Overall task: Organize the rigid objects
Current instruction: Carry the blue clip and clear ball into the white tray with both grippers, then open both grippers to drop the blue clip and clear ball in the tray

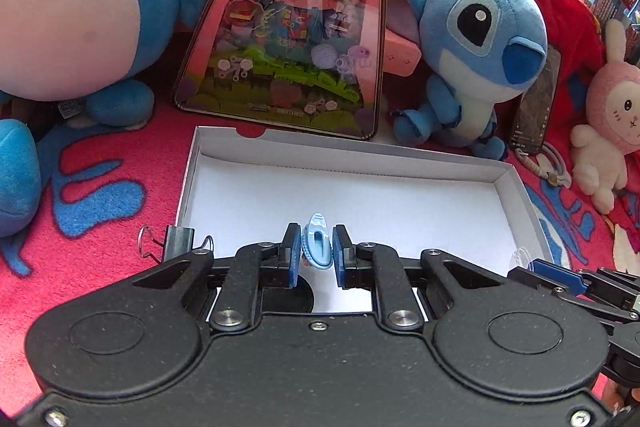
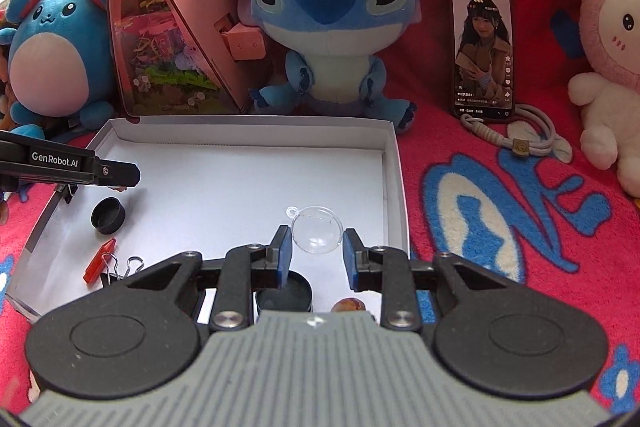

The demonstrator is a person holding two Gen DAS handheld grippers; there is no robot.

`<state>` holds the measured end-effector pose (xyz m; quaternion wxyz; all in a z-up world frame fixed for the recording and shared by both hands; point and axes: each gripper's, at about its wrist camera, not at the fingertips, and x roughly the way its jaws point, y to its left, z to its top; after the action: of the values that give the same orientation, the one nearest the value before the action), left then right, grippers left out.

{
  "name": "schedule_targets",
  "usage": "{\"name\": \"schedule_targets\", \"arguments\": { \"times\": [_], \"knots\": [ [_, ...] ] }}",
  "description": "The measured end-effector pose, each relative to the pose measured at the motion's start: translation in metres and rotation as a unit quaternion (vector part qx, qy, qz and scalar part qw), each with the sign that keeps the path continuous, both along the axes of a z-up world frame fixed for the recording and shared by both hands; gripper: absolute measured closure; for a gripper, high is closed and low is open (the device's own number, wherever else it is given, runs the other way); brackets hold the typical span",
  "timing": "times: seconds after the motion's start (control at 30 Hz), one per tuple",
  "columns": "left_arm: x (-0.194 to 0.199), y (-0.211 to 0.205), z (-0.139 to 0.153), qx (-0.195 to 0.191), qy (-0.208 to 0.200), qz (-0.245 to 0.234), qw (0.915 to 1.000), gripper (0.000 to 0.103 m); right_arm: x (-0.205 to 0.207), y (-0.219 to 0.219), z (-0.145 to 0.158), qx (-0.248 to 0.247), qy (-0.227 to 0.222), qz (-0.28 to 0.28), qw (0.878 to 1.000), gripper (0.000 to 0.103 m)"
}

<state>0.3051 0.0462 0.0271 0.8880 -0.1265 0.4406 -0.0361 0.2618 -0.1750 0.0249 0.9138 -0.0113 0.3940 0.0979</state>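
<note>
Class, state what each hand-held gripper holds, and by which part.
Left hand-held gripper: blue clip, pinched across its sides. Right hand-held gripper: clear plastic ball, squeezed across its middle.

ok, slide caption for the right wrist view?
Right gripper closed on a clear plastic half-sphere over the white box, which holds a black cap and binder clips.

Blue clip (image 1: 317,247) upright over white box (image 1: 224,151); clear half-sphere (image 2: 317,230) inside.

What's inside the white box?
The white box holds a black cap, red piece, binder clip and another black cap. The right gripper hides the front.
</note>
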Motion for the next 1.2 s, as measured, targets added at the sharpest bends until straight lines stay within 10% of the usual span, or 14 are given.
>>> {"name": "schedule_targets", "arguments": {
  "times": [1.03, 1.2],
  "knots": [
    [0.001, -0.012, -0.008, 0.041, -0.006, -0.010, 0.9991, 0.086, 0.015, 0.003, -0.013, 0.003, 0.026, -0.015, 1.000, 0.070],
    [-0.003, -0.012, 0.000, 0.043, -0.020, -0.013, 0.9988, 0.057, 0.012, -0.002, -0.014, 0.021, 0.024, -0.021, 0.999, 0.065]
  ]
}}
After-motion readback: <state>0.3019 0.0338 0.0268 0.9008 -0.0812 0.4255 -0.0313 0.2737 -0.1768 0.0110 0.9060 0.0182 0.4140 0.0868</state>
